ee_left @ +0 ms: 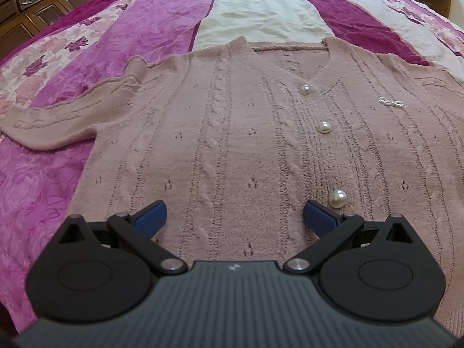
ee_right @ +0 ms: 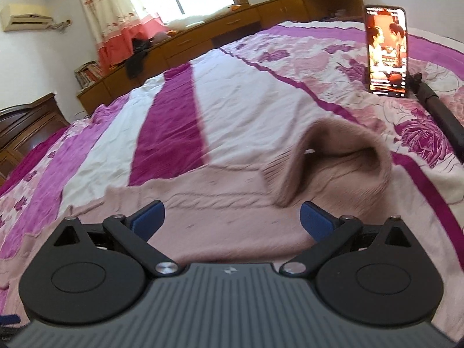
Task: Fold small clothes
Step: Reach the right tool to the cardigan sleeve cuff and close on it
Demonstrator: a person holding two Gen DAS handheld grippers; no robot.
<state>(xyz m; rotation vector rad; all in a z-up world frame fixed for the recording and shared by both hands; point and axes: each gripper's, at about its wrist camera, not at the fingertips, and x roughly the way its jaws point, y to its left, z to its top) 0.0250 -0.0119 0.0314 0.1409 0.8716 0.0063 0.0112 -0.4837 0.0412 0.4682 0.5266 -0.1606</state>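
Observation:
A dusty-pink knitted cardigan [ee_left: 232, 133] with pearl buttons [ee_left: 323, 127] lies front-up and spread flat on the bed, one sleeve [ee_left: 49, 121] stretched out to the left. My left gripper [ee_left: 234, 217] hovers open over its lower hem, blue pads wide apart, nothing between them. In the right wrist view the same cardigan [ee_right: 203, 226] fills the foreground, and its other sleeve [ee_right: 333, 156] lies doubled back in a raised loop over the body. My right gripper [ee_right: 232, 217] is open just in front of that loop, holding nothing.
A bedspread with purple, white and floral stripes [ee_left: 162, 29] covers the bed. A phone [ee_right: 387, 50] stands lit on a black stand [ee_right: 440, 110] at the right of the bed. Wooden cabinets [ee_right: 232, 26] and a dark wooden headboard [ee_left: 34, 8] border the bed.

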